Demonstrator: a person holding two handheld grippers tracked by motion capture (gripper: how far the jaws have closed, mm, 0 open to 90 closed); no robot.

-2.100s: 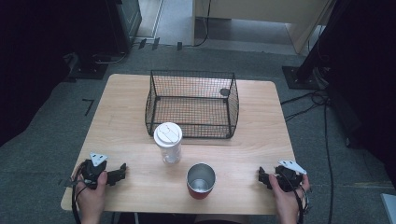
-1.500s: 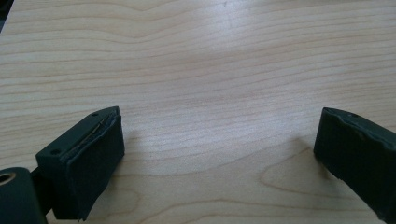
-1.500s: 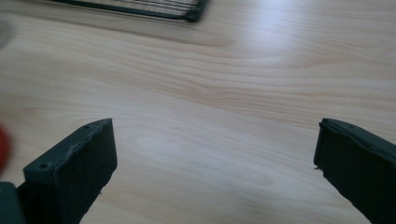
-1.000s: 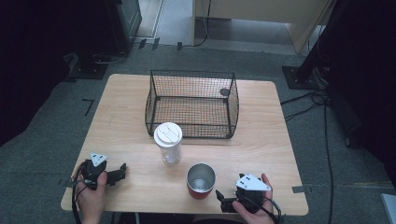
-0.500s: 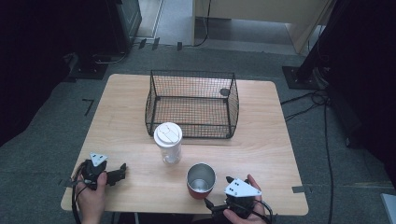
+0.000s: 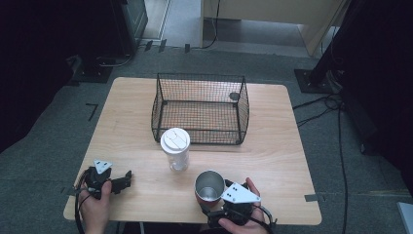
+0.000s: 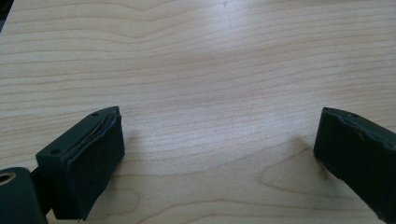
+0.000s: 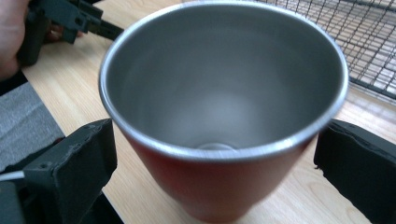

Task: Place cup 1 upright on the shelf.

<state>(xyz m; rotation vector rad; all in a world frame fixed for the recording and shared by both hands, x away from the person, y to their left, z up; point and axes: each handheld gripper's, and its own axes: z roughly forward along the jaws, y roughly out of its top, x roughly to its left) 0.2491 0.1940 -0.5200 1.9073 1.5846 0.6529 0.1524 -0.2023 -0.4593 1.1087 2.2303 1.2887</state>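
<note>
Cup (image 6: 209, 186) now sits between the right tongs' (image 6: 210, 210) parted jaws, newly arrived.

no readable text, labels, brands or numbers on anything in view

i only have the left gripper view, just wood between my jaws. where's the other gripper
Observer: The right gripper is at the table's near edge, its open jaws on either side of a red metal cup.
Operator: anything in the cup
Observer: No, its steel inside looks empty.
Operator: what else is on the table
Observer: A clear lidded cup stands just in front of a black wire basket.
</note>
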